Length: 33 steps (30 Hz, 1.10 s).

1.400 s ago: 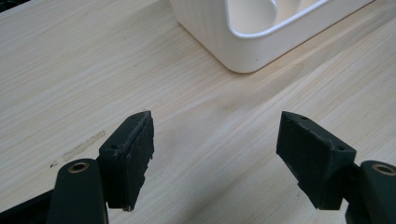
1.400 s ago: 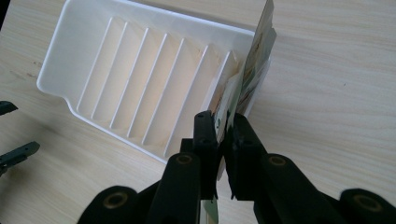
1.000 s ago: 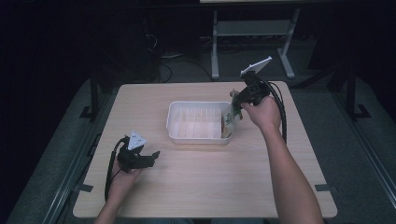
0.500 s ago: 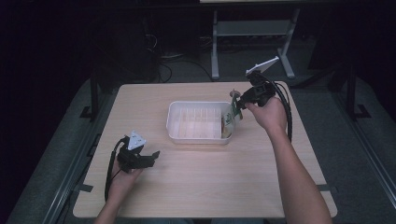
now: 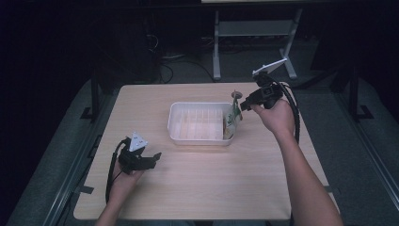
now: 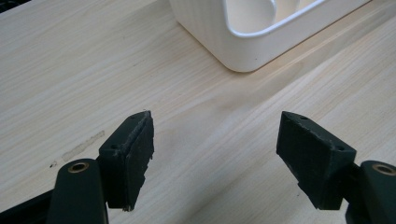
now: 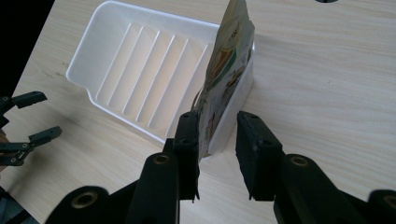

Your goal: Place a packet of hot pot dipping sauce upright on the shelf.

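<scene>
Pale wood surface (image 5: 197,188) carries my white tray (image 5: 200,123); the printed packet (image 7: 224,84) stands propped against its end wall. My right gripper (image 7: 215,154) jaws, just opening, straddle it unclamped; left gripper (image 6: 215,158) jaws are released.

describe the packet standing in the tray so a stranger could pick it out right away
On the wooden table sits a white ribbed tray. At its right end a flat packet leans upright against the wall, between the right gripper jaws. It alone is colourfully printed, green and cream.
</scene>
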Each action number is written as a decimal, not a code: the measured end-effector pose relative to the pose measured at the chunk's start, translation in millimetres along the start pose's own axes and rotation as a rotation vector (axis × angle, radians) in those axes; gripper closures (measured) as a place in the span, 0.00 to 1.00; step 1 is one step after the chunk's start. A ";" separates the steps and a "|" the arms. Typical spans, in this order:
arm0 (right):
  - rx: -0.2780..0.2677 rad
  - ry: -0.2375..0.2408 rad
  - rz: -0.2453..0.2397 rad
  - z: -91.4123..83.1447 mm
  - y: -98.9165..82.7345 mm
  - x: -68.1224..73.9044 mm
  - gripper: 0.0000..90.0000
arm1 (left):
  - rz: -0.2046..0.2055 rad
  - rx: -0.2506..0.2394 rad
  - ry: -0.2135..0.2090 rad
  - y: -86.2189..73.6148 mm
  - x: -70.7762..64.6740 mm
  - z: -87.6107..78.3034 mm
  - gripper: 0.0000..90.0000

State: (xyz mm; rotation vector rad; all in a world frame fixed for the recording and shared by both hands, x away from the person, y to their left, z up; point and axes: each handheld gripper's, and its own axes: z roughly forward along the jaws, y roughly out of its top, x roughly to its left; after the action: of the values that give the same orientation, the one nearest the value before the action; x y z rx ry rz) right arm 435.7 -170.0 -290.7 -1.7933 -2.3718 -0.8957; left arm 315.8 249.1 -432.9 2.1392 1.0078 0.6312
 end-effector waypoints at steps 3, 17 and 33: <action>-0.005 0.003 0.000 -2.3 -2.3 -1.5 0.76 | 0.001 0.000 0.001 0.0 -0.2 0.0 0.30; -0.021 0.027 0.010 -6.7 -16.2 -15.2 0.73 | 0.003 0.004 0.001 0.1 -1.1 0.4 0.30; -0.028 0.042 0.028 -4.3 -37.0 -36.1 0.71 | 0.008 0.010 0.001 0.1 -1.5 0.7 0.30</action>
State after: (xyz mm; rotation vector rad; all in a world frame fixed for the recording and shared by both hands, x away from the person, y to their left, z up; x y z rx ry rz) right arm 413.4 -209.6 -315.6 -1.7943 -2.3144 -0.9585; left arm 315.4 247.6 -433.4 2.1530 1.0059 0.6321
